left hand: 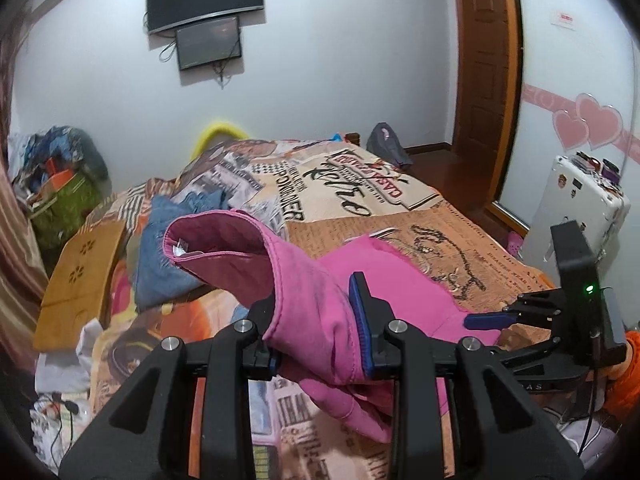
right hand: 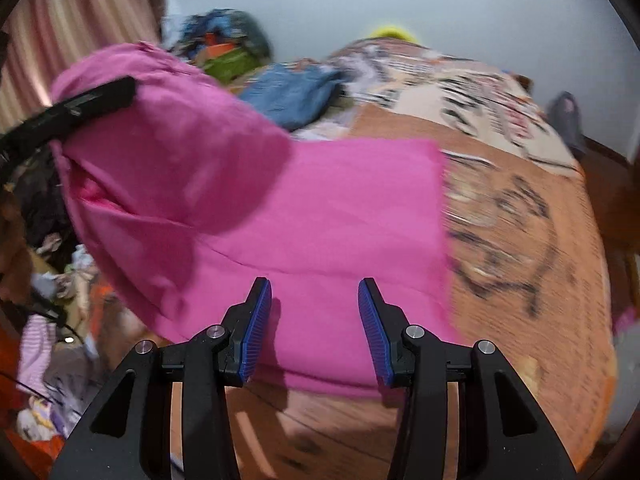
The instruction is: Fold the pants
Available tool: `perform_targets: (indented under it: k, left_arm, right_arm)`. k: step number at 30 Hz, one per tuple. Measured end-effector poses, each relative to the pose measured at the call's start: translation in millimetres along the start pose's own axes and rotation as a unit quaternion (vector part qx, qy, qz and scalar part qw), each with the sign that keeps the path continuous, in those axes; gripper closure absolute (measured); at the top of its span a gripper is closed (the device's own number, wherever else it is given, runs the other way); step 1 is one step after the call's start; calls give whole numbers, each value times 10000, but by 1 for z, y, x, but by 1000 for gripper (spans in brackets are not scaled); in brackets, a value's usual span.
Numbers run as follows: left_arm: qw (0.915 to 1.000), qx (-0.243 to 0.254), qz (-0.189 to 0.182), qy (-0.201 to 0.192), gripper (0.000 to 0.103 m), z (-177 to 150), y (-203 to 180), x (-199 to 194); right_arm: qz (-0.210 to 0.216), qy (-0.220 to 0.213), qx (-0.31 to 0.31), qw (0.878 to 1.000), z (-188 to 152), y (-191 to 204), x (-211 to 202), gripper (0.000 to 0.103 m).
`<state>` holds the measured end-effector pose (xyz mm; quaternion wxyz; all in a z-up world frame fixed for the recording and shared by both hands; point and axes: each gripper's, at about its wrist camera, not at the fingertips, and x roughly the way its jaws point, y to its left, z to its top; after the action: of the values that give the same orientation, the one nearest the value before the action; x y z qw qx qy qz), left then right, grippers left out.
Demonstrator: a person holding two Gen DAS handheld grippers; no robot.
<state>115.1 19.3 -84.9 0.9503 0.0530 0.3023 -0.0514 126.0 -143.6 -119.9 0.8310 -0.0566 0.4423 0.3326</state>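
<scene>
Pink pants (left hand: 320,280) lie partly on the bed, and one end is lifted into the air with its opening (left hand: 216,240) gaping. My left gripper (left hand: 316,320) is shut on that raised bunch of fabric, which hides its left finger. In the right wrist view the lifted part (right hand: 172,152) hangs over the flat part (right hand: 340,208), with a black finger (right hand: 100,96) of the left gripper on it. My right gripper (right hand: 316,320) hovers open over the flat pink cloth with nothing pinched. Its blue finger (left hand: 488,320) shows at the cloth's right edge.
The bed carries a printed newspaper-style blanket (left hand: 360,200). Blue jeans (left hand: 172,248) lie behind the pants, next to a brown cardboard piece (left hand: 80,276). A clothes pile (left hand: 56,172) sits at far left and a white case (left hand: 576,208) at right. Loose clothing litters the floor (right hand: 52,340).
</scene>
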Motion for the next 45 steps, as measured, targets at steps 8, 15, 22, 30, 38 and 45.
perform_targets:
  k: [8,15,22,30,38,45]
  left_arm:
    - [9992,312,-267,-25,74,19,-33,12]
    - [9959,691,-572,82,81,30,-66,26]
    - [9913,841,-938,381,83,28,-95,51]
    - [9934,658,-883,315,83,33,-79,43]
    - [9924,69,-535,1107,81,13,-2,88]
    - [9797,-394,-649,1856,81,-14,37,139]
  right_arm:
    - [-48,4,285,9996,-14,-23,1,58]
    - [-16,-51,294,9996,-15,-24,0,57]
    - [28,-84,346,9994,-20,-25,-8,57]
    - [-62,-95,467,9988,-25,-33,-18,57]
    - [-126,-113,538,9984,-32,-35,-30,57]
    - [-160,12,568,9983,-33,-33,-21,57]
